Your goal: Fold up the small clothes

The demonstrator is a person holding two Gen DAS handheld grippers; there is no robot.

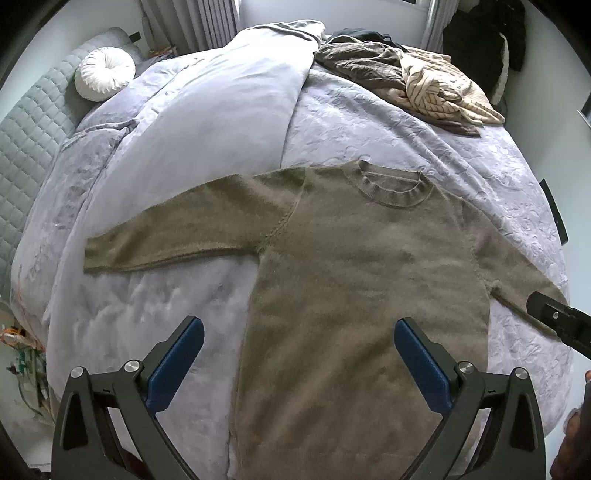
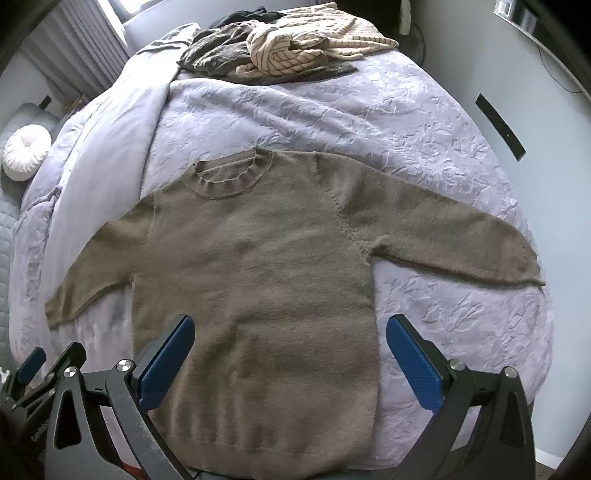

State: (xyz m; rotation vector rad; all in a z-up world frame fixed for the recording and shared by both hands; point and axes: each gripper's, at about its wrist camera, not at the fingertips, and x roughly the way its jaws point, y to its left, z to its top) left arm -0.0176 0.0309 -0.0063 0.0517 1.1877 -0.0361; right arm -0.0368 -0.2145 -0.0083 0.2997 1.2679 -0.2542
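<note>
Sweater flat, clothes pile beyond

Both grippers are just hanging there side by side, left gripper and right gripper spread wide, nothing in either.

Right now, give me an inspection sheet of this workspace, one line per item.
Surface: bed with a crumpled lilac cover, duvet bunched along one side.
Job's things: brown sweater spread flat, front up, both sleeves out, unfolded.
Clutter: heap of clothes at the far end; round white cushion by the headboard.
Grippers: left tongs and right tongs open, empty, hovering over the hem.
Cables: one thin cable on the wall.
Surroundings: curtains, padded headboard.
</note>
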